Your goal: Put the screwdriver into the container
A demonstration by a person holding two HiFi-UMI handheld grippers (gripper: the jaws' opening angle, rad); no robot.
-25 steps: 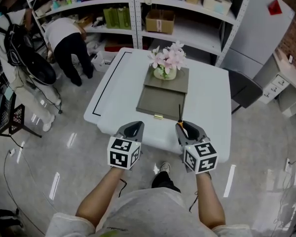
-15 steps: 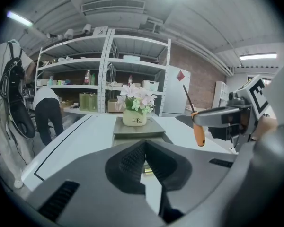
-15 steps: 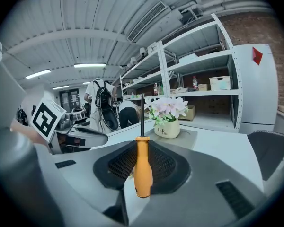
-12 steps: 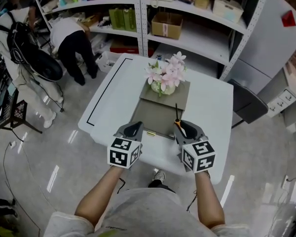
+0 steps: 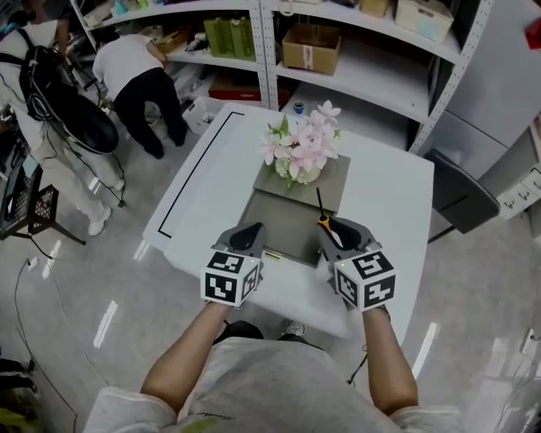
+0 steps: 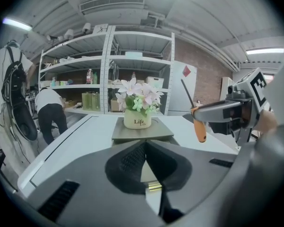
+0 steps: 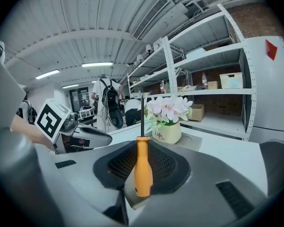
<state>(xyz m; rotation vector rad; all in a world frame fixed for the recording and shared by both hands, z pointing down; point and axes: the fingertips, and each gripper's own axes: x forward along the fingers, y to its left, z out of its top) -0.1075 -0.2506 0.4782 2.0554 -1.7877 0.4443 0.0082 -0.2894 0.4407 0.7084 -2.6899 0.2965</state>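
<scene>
An orange-handled screwdriver (image 5: 326,225) stands upright in my right gripper (image 5: 337,230), which is shut on its handle (image 7: 143,169); the dark shaft points up. A flat grey container (image 5: 284,219) with a small brass knob (image 5: 272,254) on its near side lies on the white table (image 5: 207,179), just beyond both grippers. A pot of pink flowers (image 5: 299,152) stands on its far part. My left gripper (image 5: 244,235) hovers over the table's near edge, left of the knob, shut and holding nothing. Through the left gripper (image 6: 144,143) I see the container (image 6: 142,129) and the screwdriver (image 6: 199,124).
Metal shelving (image 5: 343,34) with boxes and bottles stands behind the table. One person bends down at the far left (image 5: 144,70), another with a black backpack (image 5: 59,106) is nearer. A grey chair (image 5: 460,197) sits at the table's right side.
The table and container have come closer. Both grippers now reach over the table's near edge, with the screwdriver still held upright in the right one.
</scene>
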